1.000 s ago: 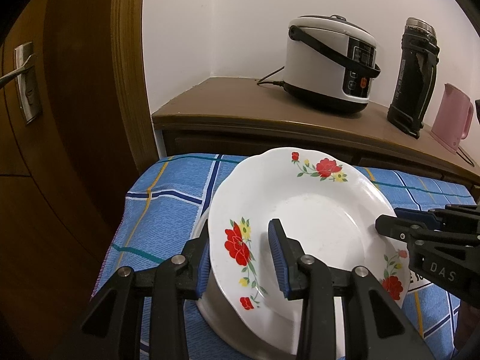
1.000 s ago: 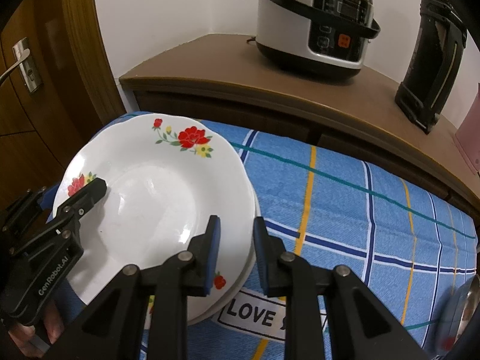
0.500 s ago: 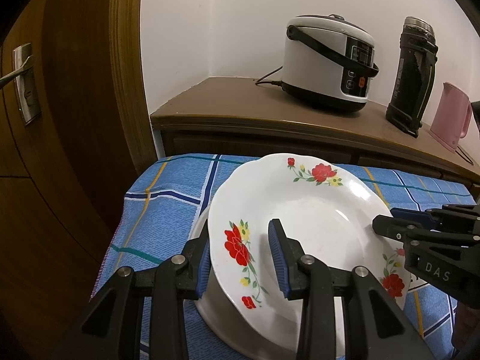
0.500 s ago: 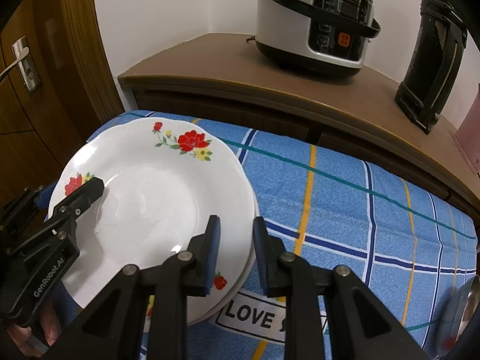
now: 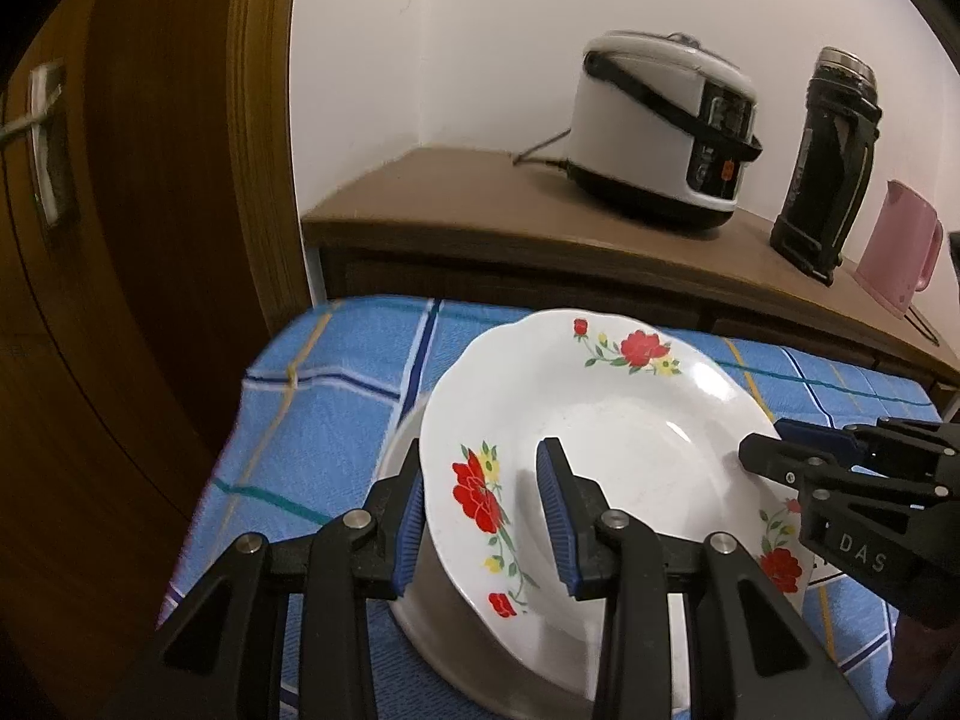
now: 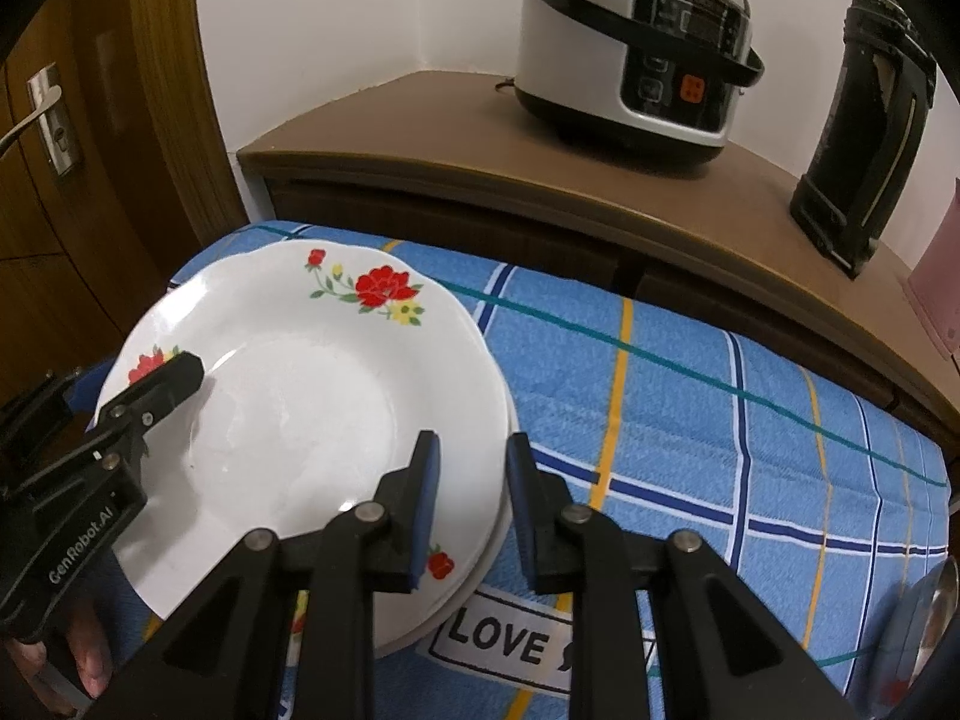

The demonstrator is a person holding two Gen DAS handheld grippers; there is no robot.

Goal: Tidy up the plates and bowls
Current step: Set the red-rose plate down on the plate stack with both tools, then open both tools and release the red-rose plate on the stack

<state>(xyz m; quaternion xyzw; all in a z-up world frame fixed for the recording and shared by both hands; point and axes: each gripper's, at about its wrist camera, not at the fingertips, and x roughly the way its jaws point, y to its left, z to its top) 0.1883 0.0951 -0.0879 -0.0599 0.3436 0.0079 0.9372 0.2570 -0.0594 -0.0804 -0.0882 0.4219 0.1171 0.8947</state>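
While the floral plate point(image 5: 606, 456) sits tilted above a second white plate point(image 6: 480, 576) on the blue checked cloth point(image 6: 690, 408), both claws grip its rim from opposite sides. The left claw point(image 5: 486, 516) is clamped on the plate's edge beside the large red flower, one blue pad under the rim and one on the inner face. The right claw point(image 6: 471, 498) is clamped on the opposite rim, beside a small red flower. Below the plate on that side, the cloth shows a printed "LOVE" label point(image 6: 510, 639). Behind the plate, a brown wooden counter point(image 5: 480, 228) carries a white rice cooker point(image 5: 660, 126), a black flask point(image 5: 828, 162) and a pink kettle point(image 5: 900, 246). Left of the plate stands a wooden door point(image 6: 72, 192) with a metal handle point(image 6: 42, 102).
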